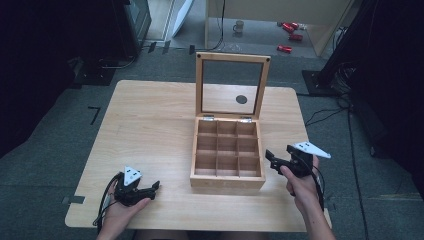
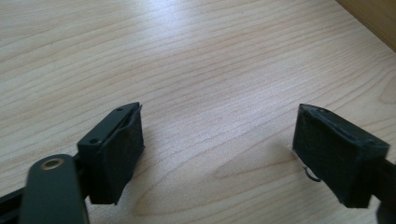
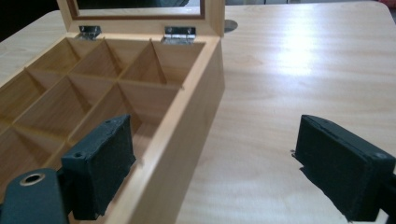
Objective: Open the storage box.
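Observation:
A wooden box (image 1: 227,176) with several empty compartments stands mid-table, its glass-paned lid (image 1: 231,86) raised upright on two hinges. My left gripper (image 1: 156,187) rests low at the front left of the table, open, with bare tabletop between its pads (image 2: 119,156). My right gripper (image 1: 270,159) is held just right of the box, open. In the right gripper view the box's right wall (image 3: 187,135) runs between the two jaws, one pad (image 3: 102,163) over the compartments and the other over the table.
The light wooden table (image 1: 150,125) has a small dark round spot (image 1: 241,99) behind the lid. On the floor beyond stand a mug (image 1: 239,26) and red items (image 1: 289,31). Dark equipment and cables flank both sides.

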### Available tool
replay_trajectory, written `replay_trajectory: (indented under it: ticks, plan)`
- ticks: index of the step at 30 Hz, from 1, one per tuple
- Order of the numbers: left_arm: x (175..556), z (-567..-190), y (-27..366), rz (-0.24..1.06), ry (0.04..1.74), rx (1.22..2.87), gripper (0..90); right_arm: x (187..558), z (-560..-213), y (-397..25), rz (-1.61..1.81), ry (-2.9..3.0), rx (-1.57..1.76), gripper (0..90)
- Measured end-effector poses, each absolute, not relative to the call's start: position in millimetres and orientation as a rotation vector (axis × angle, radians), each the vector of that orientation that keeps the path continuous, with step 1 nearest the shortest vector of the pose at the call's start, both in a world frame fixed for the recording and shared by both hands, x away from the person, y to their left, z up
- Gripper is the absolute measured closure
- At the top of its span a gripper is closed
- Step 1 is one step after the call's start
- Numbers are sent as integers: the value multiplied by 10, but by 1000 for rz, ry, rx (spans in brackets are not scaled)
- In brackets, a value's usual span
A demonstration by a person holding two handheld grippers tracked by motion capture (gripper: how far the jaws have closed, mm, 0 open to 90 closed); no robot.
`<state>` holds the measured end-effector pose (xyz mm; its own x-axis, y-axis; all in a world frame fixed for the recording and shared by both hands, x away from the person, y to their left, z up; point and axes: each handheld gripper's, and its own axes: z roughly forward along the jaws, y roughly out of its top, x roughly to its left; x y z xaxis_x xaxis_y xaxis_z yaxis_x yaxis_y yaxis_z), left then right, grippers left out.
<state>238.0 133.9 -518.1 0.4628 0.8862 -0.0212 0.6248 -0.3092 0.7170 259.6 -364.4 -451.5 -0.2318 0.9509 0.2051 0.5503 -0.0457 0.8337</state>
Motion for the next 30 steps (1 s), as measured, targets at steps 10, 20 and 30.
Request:
replay_trajectory:
  ticks: [10,20,30]
  plan:
    - [2373,-5184,1311,529,1251,2077,128,2178,-4769,-3894,1167,1766,1654,103]
    - [2372,-5184,1308,532,1251,2079,128,1832,-4999,-4071,1096,1784,1704,103]
    - [2371,-5185,1309,533,1250,2079,130,1640,-5144,-4105,860,1802,1618,121]
